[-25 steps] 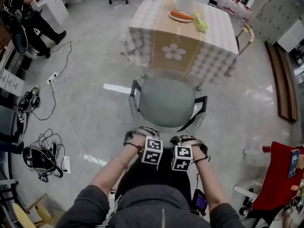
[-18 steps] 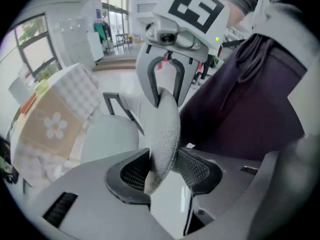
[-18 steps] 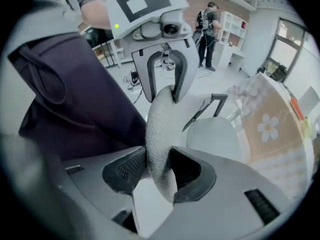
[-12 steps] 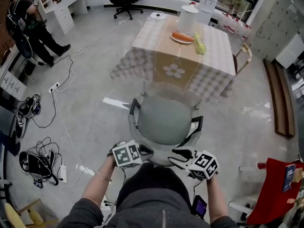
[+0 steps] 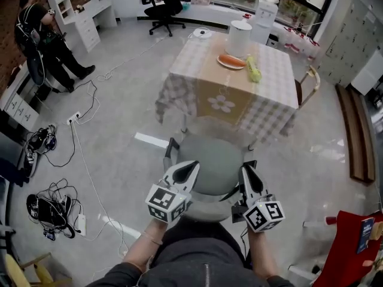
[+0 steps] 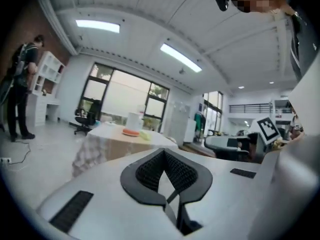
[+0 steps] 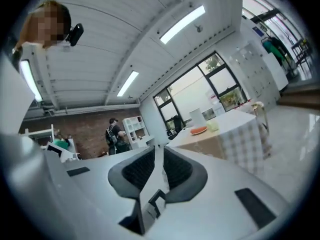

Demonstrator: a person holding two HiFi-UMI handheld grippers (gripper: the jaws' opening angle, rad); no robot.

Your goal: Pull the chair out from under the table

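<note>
Left gripper (image 5: pixel 192 166), jaws together, empty, over chair (image 5: pixel 213 160); table (image 5: pixel 270 70) beyond.

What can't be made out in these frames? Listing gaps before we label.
Legs of the chair: head view, hidden under its own seat.
What the orange item on the table is: too small in every view.
The far chair: head view, mostly behind the table.
The red item: head view, cut by the right edge.

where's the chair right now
In the head view the chair stands just below centre, on the near side of the checked table, close to its hanging cloth.
</note>
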